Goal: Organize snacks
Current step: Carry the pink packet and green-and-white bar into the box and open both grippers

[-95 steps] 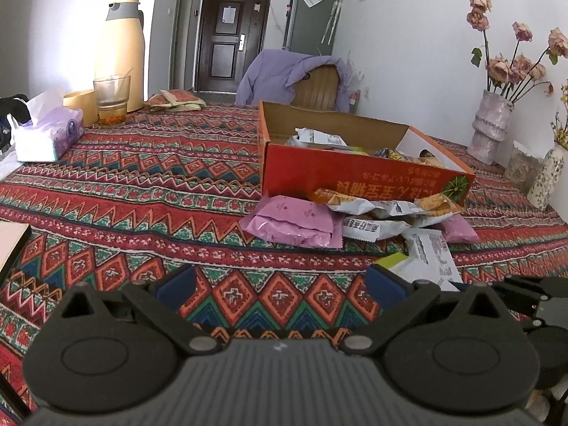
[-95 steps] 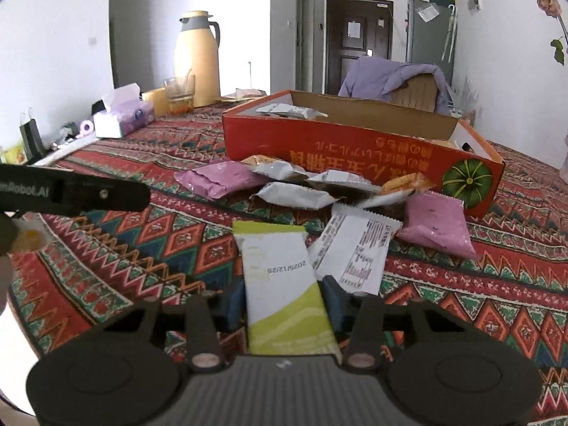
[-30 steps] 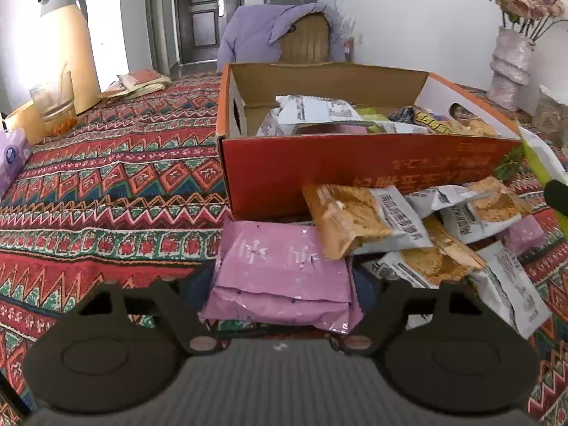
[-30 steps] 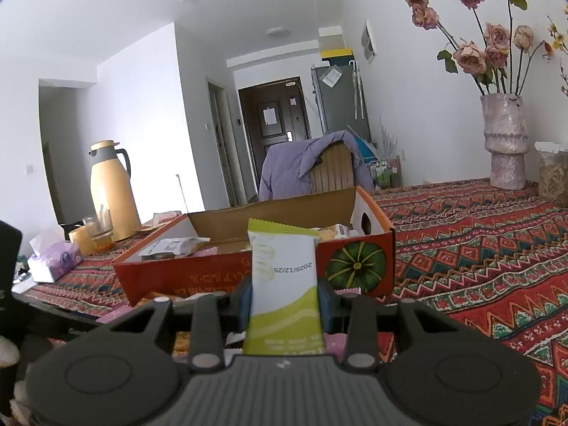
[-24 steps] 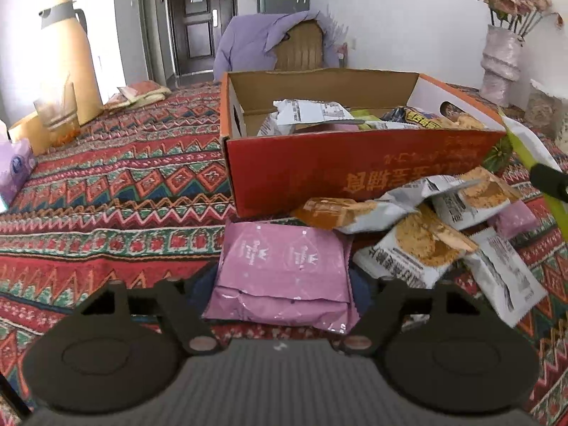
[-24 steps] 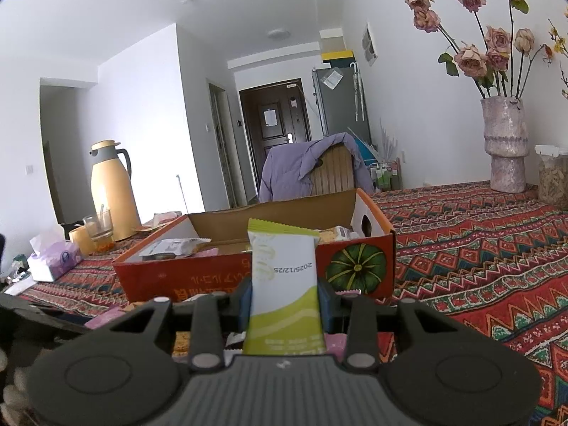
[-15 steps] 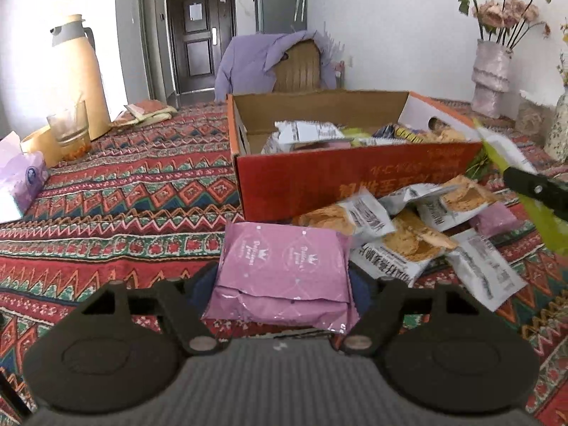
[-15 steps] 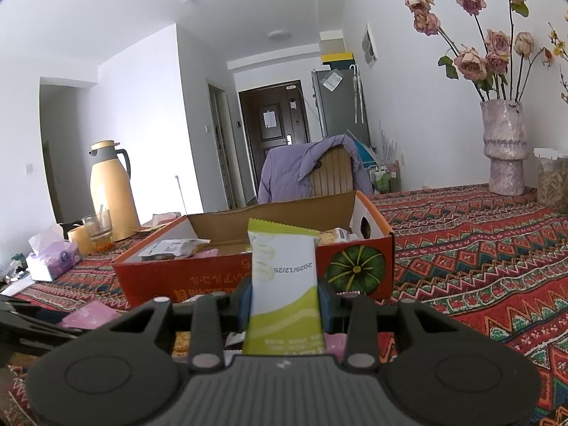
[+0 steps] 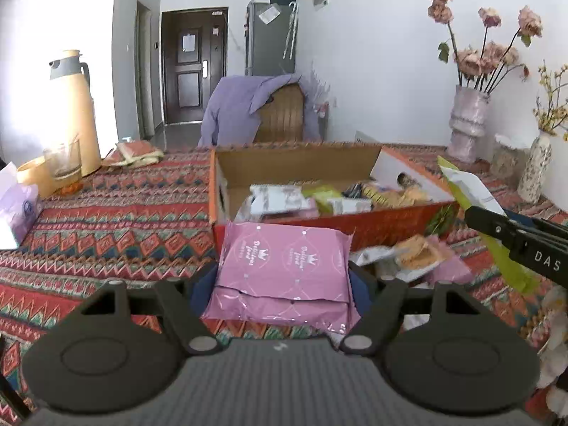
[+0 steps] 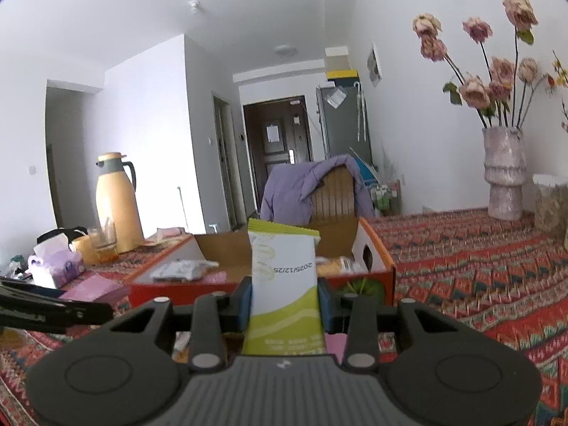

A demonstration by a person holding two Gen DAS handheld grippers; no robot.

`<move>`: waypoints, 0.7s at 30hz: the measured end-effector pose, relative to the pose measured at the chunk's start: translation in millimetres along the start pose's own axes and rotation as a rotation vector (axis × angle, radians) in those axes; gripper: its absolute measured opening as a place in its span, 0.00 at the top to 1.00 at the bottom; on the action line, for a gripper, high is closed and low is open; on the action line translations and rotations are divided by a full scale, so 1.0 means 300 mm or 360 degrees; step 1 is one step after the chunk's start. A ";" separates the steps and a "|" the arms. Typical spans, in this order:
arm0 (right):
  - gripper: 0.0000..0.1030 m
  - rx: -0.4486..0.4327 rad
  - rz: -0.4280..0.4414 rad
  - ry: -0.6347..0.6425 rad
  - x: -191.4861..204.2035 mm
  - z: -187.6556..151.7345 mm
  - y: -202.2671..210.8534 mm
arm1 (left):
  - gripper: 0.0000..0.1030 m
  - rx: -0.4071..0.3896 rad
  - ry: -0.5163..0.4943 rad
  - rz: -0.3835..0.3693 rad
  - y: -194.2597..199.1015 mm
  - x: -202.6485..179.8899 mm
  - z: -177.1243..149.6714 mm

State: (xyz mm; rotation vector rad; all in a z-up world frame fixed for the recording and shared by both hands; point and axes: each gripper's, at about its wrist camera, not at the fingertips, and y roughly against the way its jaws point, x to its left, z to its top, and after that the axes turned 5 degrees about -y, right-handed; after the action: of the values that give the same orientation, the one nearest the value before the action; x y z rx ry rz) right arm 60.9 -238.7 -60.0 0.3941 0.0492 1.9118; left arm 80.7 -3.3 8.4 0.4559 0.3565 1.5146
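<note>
My left gripper (image 9: 284, 277) is shut on a pink snack packet (image 9: 284, 262) and holds it raised in front of the open red cardboard box (image 9: 383, 222), which holds several snack packets (image 9: 280, 195). My right gripper (image 10: 284, 294) is shut on a green-and-white snack packet (image 10: 284, 284), upright and lifted, level with the box (image 10: 387, 277). That packet and gripper also show in the left wrist view (image 9: 472, 191) at the right. Loose snack packets (image 9: 411, 254) lie on the cloth before the box.
A patterned tablecloth (image 9: 117, 220) covers the table. A yellow thermos (image 9: 74, 113), a glass (image 9: 64, 159) and a tissue pack (image 9: 17, 206) stand at the left. Vases with dried flowers (image 9: 465, 124) stand at the right. A chair with a purple garment (image 9: 259, 106) is behind the box.
My left gripper closed on the pink packet and has lifted it toward the box. My right gripper lifted the green-and-white packet off the cloth earlier and holds it steady.
</note>
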 end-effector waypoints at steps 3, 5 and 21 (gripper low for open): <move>0.65 -0.0020 -0.0003 0.0015 0.009 0.036 -0.006 | 0.27 -0.0027 0.0011 -0.0013 -0.010 -0.013 0.038; 0.65 -0.0031 -0.0009 0.0025 0.014 0.061 -0.019 | 0.27 -0.0050 0.0019 -0.0017 -0.017 -0.019 0.060; 0.65 0.0003 -0.0019 0.0044 0.023 0.236 -0.283 | 0.27 -0.0123 0.0059 0.0058 -0.216 -0.053 0.248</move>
State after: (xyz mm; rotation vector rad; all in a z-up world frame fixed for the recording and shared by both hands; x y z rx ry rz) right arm 156.2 -211.7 -10.4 0.3677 0.0715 1.9057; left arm 173.2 -23.9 39.8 0.3753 0.3188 1.5681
